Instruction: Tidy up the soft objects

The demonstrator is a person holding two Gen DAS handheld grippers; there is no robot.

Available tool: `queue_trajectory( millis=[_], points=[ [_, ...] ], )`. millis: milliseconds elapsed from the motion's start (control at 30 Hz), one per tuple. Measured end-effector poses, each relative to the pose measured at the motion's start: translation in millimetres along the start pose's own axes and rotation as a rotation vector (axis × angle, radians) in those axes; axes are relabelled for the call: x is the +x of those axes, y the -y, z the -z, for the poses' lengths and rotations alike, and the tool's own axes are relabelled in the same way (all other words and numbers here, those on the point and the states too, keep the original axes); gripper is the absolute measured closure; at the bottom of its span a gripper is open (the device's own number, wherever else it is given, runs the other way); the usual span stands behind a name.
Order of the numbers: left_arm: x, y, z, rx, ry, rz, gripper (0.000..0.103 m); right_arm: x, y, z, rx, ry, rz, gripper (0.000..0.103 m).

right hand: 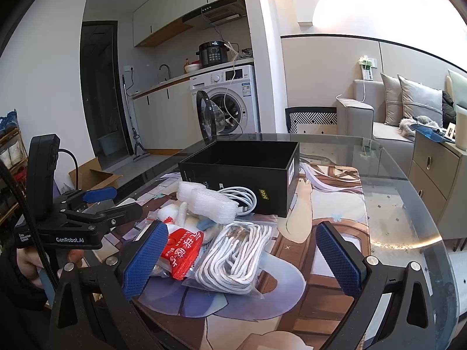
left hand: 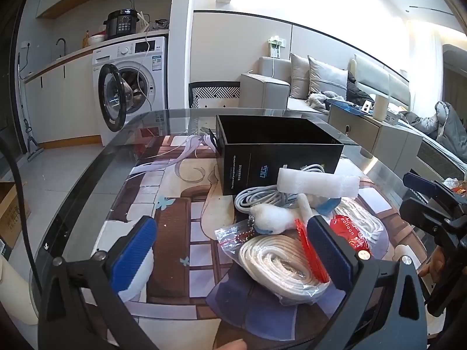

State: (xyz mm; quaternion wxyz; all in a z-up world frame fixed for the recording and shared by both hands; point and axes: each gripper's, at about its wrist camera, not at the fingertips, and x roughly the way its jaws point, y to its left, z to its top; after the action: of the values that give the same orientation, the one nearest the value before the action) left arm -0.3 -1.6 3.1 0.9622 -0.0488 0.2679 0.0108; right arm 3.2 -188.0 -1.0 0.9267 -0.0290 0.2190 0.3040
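Observation:
A pile of soft items lies on the glass table in front of an open black box (left hand: 280,148) (right hand: 242,169). My left gripper (left hand: 230,248) is open, low over a zip bag of flat white rope (left hand: 277,262); its right pad (left hand: 328,248) stands beside the bag. My right gripper (right hand: 242,259) is open over a bag of white cord (right hand: 236,256), with a red balloon-glue packet (right hand: 182,250) (left hand: 350,233) by its left pad (right hand: 144,259). Behind lie a bubble-wrap roll (left hand: 318,185) (right hand: 207,201), a coiled white cable (left hand: 256,198) (right hand: 242,199) and a white plush piece (left hand: 274,218). Neither gripper holds anything.
A printed mat (left hand: 175,204) lies under the glass table top (right hand: 408,218). Beyond the table's far edge are a patterned chair (left hand: 214,93), a washing machine with its door open (left hand: 128,93), a sofa (right hand: 388,116) and a drawer cabinet (right hand: 435,175). A cardboard box (right hand: 93,175) sits on the floor.

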Motion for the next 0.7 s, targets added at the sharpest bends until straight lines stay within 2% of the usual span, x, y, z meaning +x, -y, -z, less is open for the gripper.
queue_trajectory(
  millis=[700],
  points=[
    [0.5,-0.5,-0.4,0.000,-0.001,-0.004,0.000,0.1,1.9,-1.3,0.003,-0.004,-0.007,0.000]
  ],
)
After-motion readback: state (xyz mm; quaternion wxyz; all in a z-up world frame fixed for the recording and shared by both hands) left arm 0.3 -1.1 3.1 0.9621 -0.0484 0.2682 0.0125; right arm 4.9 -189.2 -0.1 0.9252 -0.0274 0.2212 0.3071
